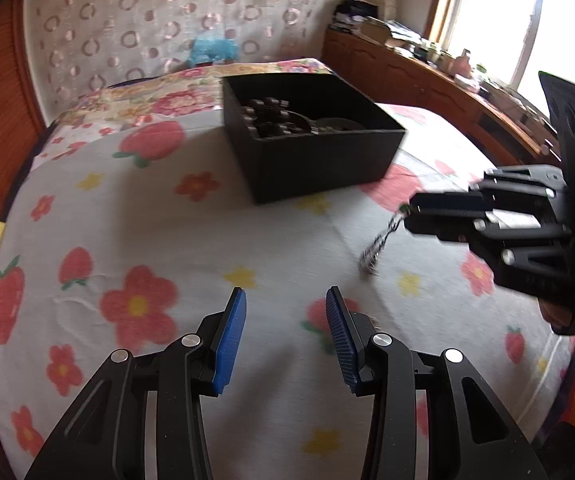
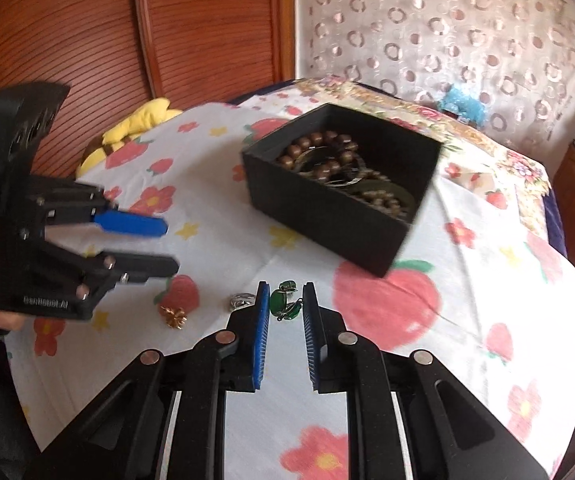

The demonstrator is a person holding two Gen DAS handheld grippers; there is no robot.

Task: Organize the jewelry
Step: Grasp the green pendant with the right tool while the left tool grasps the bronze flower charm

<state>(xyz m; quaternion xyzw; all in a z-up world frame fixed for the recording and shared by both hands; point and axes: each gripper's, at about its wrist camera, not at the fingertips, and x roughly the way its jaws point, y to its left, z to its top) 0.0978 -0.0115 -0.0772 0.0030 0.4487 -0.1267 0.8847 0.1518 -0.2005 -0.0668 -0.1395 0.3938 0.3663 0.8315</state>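
Observation:
A black jewelry box sits on the flowered bedsheet and holds brown bead bracelets. My right gripper is shut on a green stone piece with a silver chain; in the left wrist view the chain dangles from the right gripper, right of and nearer than the box. My left gripper is open and empty over the sheet; it also shows in the right wrist view. A silver ring and a gold piece lie on the sheet.
A yellow plush toy lies at the bed's far left edge. A wooden headboard and patterned curtain stand behind the bed. A cluttered wooden dresser runs along the window side.

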